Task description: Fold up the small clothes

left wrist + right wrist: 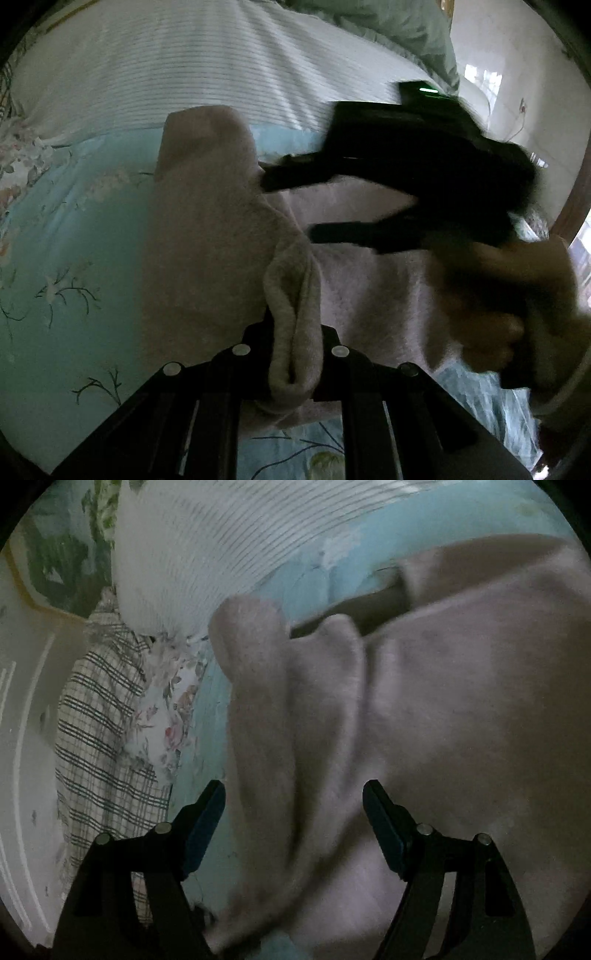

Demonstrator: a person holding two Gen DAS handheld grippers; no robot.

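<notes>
A small pale pink garment [207,229] lies on a light blue floral bedsheet [74,229]. My left gripper [291,332] is shut on a bunched grey-pink fold of the garment and holds it up. My right gripper [291,206] shows in the left wrist view as a dark blurred shape over the garment, jaws apart. In the right wrist view the right gripper [293,794] is open above the garment [443,720], with a fold between its fingertips but not pinched.
A white striped cover [184,66] lies beyond the sheet. A plaid cloth [99,738] and floral fabric [173,709] lie at the bed's left edge. A grey-green quilt [388,22] is at the far side. Floor [517,74] shows at right.
</notes>
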